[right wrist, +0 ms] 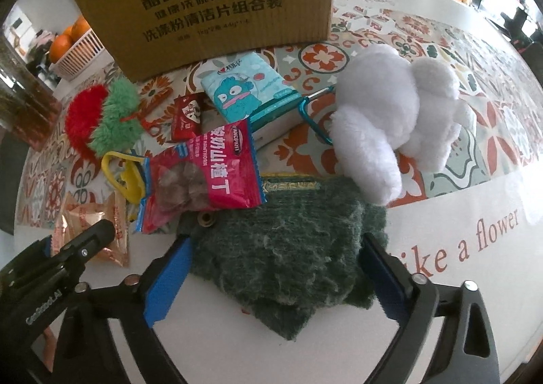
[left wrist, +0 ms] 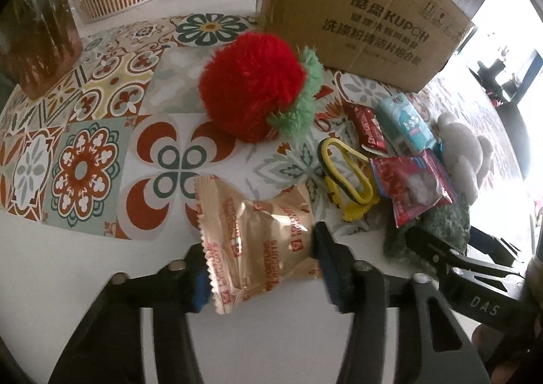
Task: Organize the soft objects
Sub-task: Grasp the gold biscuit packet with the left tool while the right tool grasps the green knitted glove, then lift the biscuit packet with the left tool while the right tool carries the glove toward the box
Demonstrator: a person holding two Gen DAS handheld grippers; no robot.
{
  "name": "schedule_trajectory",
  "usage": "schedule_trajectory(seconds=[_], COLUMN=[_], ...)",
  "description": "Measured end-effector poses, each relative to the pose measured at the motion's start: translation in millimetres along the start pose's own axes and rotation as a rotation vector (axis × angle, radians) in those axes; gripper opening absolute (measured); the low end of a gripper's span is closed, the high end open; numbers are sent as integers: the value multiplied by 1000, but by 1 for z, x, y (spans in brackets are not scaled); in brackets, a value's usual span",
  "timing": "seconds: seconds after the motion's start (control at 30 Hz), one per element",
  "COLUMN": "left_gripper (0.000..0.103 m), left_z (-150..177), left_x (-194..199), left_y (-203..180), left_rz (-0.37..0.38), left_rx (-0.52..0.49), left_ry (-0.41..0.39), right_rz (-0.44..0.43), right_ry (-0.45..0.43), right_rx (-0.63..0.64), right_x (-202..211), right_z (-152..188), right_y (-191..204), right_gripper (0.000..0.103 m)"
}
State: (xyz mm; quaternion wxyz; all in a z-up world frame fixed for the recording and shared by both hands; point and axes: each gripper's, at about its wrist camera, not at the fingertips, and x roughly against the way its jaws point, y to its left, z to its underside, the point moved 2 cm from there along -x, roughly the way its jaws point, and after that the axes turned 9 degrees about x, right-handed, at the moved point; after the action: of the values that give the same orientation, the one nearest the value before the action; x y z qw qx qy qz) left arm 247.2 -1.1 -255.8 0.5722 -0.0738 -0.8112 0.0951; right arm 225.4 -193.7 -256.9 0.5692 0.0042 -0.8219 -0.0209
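Dark green knit cloth (right wrist: pixel 285 261), soft and limp, on white table (right wrist: pixel 441 299) before cardboard box (right wrist: pixel 210 0); best pinched mid-fold. Flanked by wide right gripper (right wrist: pixel 275 278), pads not pressing. Gold snack packet (left wrist: pixel 261 241): light, crinkly, pinched in left gripper (left wrist: pixel 261 268).

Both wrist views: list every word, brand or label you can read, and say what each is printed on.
"KUPOH": cardboard box; the Chinese lines under it are partly blurred.
"like a flower": tablecloth; the first letter is half hidden.
"DAS": right tool.
"FORTUNE": gold snack packet; the rest is crumpled.
Red snack packet: Chinese characters; the small oval logo is too blurred.
Blue tissue pack: logo unreadable.
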Motion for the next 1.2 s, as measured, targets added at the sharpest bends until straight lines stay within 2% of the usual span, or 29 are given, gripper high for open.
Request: schedule_trajectory(seconds=[0.07,0.1,0.2,0.33,0.67,1.0,1.2], left_gripper=[48,48,48,47,47,47,47], left_z=[1,1,6,17,32,40,43], left_x=[1,2,7,16,41,64,76], left_y=[-1,-1,-2,-10,-27,-47,-57], left_rz=[9,16,22,20,47,64,81], left_rx=[3,5,4,-23,-61,-94,-103], left_ry=[0,2,-1,-12,-37,-76,-98], right_rz=[-5,-12,-17,-22,-110,-189,-214], right_ry=[-9,-13,-17,-22,-42,-67,-92], right_rx=[4,10,19,19,9,3,13], right_x=[4,6,11,17,36,57,72], right_z=[4,4,4,10,20,30,32], right_y=[0,1,3,-3,-8,-13,-14], right_gripper=[83,76,67,50,18,9,9])
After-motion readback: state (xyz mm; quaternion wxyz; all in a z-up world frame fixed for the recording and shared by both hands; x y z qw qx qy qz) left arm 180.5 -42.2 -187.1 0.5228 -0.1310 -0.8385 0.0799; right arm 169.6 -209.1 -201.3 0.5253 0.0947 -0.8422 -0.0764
